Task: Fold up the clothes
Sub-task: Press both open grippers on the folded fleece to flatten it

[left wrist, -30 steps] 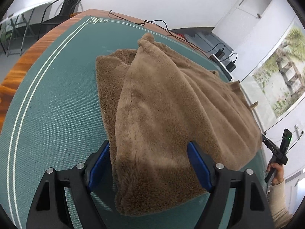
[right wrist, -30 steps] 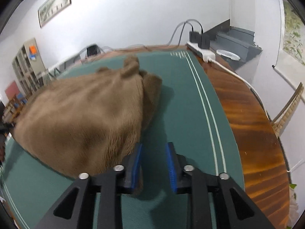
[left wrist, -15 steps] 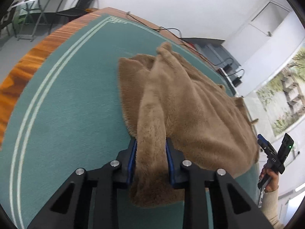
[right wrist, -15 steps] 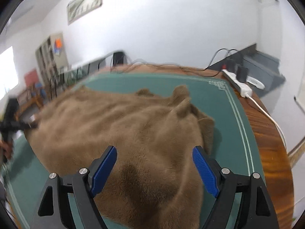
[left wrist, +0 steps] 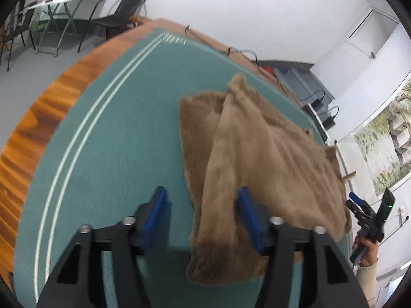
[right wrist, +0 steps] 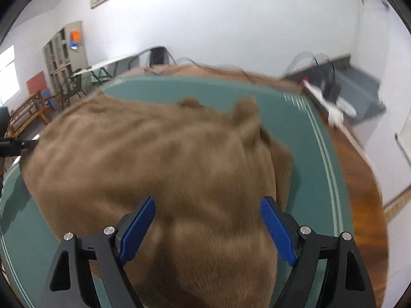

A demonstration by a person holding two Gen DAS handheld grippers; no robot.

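The left gripper (left wrist: pixel 203 213), clamped on a fold half a second ago, is opening, the fold loose between its pads. The right gripper (right wrist: pixel 208 228) stays spread wide above the 1 brown fleece garment (right wrist: pixel 159 164) lying on the green mat (left wrist: pixel 115 138).

We see a fuzzy brown garment (left wrist: pixel 269 159) lying rumpled on the green mat (left wrist: pixel 123 138), one layer folded over another.
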